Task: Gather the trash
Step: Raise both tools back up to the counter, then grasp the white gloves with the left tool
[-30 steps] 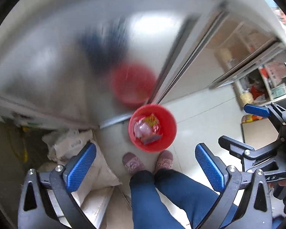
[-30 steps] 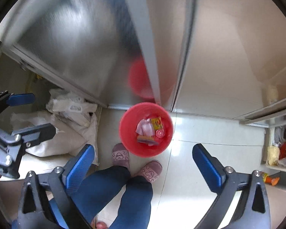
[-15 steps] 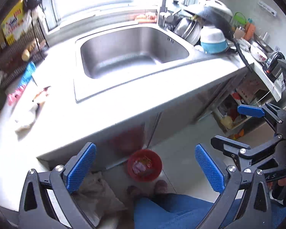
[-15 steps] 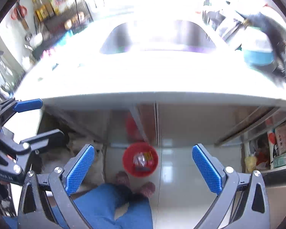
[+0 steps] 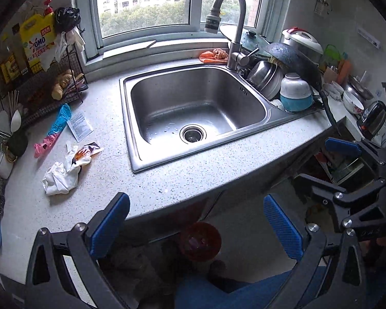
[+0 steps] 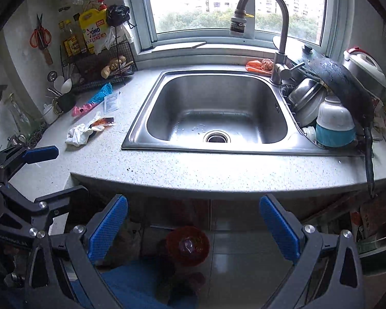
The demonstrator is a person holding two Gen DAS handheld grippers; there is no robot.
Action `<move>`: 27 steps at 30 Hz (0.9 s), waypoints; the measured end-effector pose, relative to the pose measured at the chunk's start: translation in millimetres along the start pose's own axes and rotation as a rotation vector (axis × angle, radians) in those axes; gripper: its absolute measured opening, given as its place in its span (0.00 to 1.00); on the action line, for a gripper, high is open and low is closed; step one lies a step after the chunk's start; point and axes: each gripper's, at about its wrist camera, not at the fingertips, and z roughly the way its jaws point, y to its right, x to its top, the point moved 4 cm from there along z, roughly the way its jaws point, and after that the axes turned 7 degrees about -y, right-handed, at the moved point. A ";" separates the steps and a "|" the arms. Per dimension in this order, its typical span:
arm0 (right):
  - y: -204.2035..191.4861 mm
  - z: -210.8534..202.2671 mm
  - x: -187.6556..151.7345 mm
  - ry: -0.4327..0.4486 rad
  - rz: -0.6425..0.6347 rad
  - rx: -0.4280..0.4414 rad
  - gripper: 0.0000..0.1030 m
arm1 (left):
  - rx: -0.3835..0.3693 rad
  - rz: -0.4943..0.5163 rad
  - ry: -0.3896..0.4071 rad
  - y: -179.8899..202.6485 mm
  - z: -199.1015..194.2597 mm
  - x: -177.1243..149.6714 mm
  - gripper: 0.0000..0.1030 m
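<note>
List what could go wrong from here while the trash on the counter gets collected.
1. The crumpled white tissue and torn sauce packet overlap, so one pinch by the open left gripper may leave a piece behind.
2. The red bin sits on the floor, partly under the counter edge; dropped trash might miss it.
3. The wok handle overhangs the counter near the right gripper; bumping it could disturb the stacked dishes.

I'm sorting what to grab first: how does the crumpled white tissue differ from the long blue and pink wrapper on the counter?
The tissue is bunched into a wad, while the wrapper lies flat and stretched out. The tissue is plain white; the wrapper is blue at one end and pink at the other. The tissue sits nearer the counter's front edge, and the wrapper lies farther back by the wire rack. Both lie loose on the countertop left of the sink, untouched by either gripper.
</note>
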 end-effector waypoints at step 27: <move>-167.4 124.9 147.9 -0.077 -0.362 0.290 1.00 | 0.148 -0.164 -0.059 -248.0 23.6 42.2 1.00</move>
